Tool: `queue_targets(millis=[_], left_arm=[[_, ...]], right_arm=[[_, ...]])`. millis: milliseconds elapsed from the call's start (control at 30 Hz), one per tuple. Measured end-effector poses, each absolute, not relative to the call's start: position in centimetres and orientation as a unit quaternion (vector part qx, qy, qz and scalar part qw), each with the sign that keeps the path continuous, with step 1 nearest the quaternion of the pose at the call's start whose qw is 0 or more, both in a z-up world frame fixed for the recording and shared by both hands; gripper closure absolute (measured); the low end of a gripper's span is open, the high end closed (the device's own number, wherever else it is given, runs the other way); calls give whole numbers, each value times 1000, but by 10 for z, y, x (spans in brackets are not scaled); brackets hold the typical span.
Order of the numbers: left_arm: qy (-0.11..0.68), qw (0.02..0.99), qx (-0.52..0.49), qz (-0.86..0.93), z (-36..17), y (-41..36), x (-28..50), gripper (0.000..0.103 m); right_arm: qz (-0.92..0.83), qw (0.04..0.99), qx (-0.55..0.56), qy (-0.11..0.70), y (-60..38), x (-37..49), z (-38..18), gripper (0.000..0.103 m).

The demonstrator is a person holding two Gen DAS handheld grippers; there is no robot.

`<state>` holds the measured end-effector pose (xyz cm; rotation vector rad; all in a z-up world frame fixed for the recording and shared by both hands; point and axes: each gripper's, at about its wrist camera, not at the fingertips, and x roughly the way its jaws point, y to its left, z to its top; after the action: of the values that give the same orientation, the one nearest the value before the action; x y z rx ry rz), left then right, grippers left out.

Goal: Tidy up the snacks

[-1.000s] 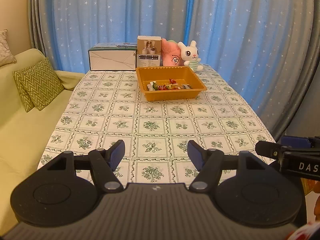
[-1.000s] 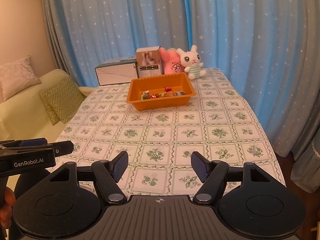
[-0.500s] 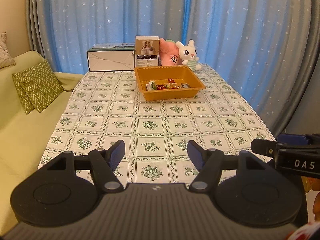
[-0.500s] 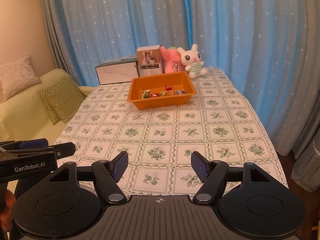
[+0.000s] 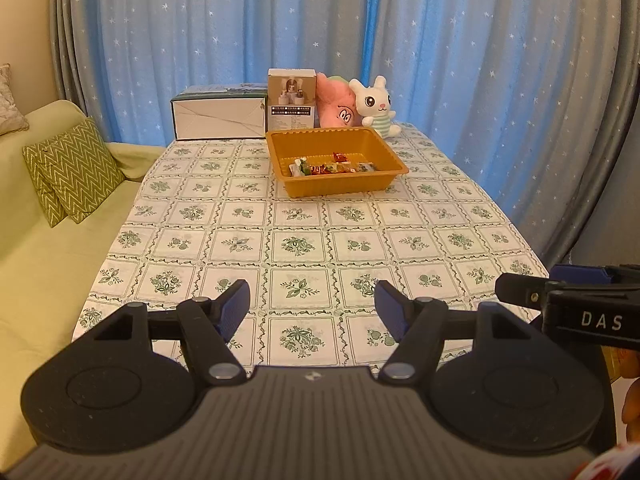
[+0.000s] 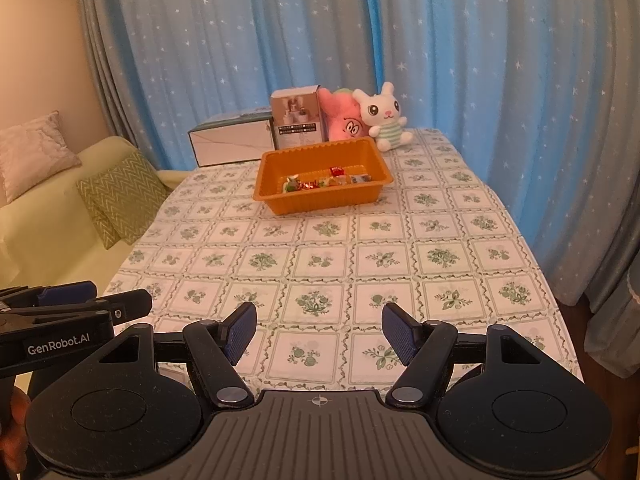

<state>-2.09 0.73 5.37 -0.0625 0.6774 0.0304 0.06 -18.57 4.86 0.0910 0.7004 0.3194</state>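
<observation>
An orange tray (image 5: 384, 148) stands far down the table, also in the right wrist view (image 6: 374, 156). Several wrapped snacks (image 5: 332, 167) lie in a row inside it; they also show in the right wrist view (image 6: 326, 181). My left gripper (image 5: 313, 312) is open and empty above the near table edge. My right gripper (image 6: 319, 334) is open and empty beside it. Each gripper shows at the edge of the other's view.
The table (image 5: 300, 220) has a green floral cloth. Behind the tray stand a flat white box (image 5: 218, 118), an upright carton (image 5: 291, 100), a pink plush (image 5: 336, 108) and a white rabbit plush (image 5: 376, 106). A green sofa with cushions (image 5: 76, 168) is left. Blue curtains hang behind.
Both grippers have drawn back and risen slightly; the tray looks a little farther and higher in view. Both stay open and empty.
</observation>
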Motion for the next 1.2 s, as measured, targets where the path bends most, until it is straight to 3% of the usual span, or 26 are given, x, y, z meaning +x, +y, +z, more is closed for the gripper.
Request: queue_targets(millis=[1200], left_arm=[[336, 941, -36, 12, 48, 8, -22, 36]], right_arm=[[155, 925, 46, 343, -186, 1, 46, 34]])
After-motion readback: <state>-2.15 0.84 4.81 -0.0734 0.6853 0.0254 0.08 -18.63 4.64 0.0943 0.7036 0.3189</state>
